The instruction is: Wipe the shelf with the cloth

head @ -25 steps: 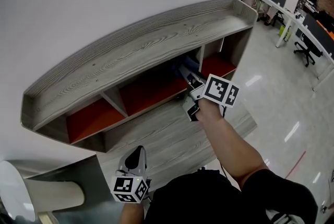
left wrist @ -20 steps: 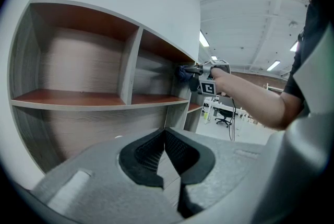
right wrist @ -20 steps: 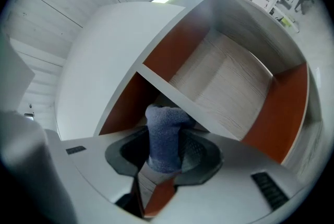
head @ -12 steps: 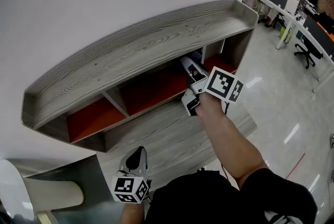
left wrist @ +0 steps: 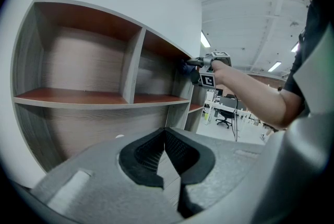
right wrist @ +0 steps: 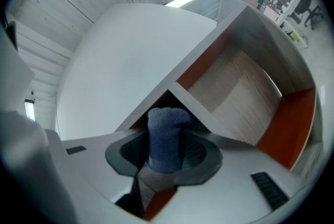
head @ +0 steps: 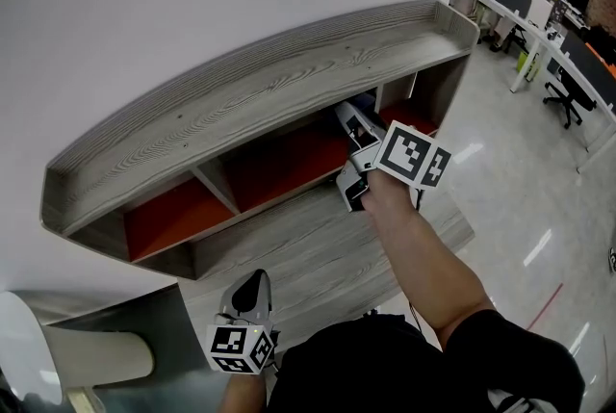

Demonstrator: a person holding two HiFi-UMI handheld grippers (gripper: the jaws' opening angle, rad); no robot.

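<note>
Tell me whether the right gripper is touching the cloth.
Touching. The right gripper view shows the right gripper with its jaws closed on the blue cloth, which stands pinched between them.

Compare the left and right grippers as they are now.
The grey left gripper holds nothing; the grey right gripper grips a blue fuzzy cloth. The left gripper hangs low, off the grey wood-grain shelf; the right gripper is up at its compartment divider. Both have jaws closed.

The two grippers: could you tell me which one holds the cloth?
The right gripper, its jaws shut on the blue cloth; the left gripper is shut on nothing.
</note>
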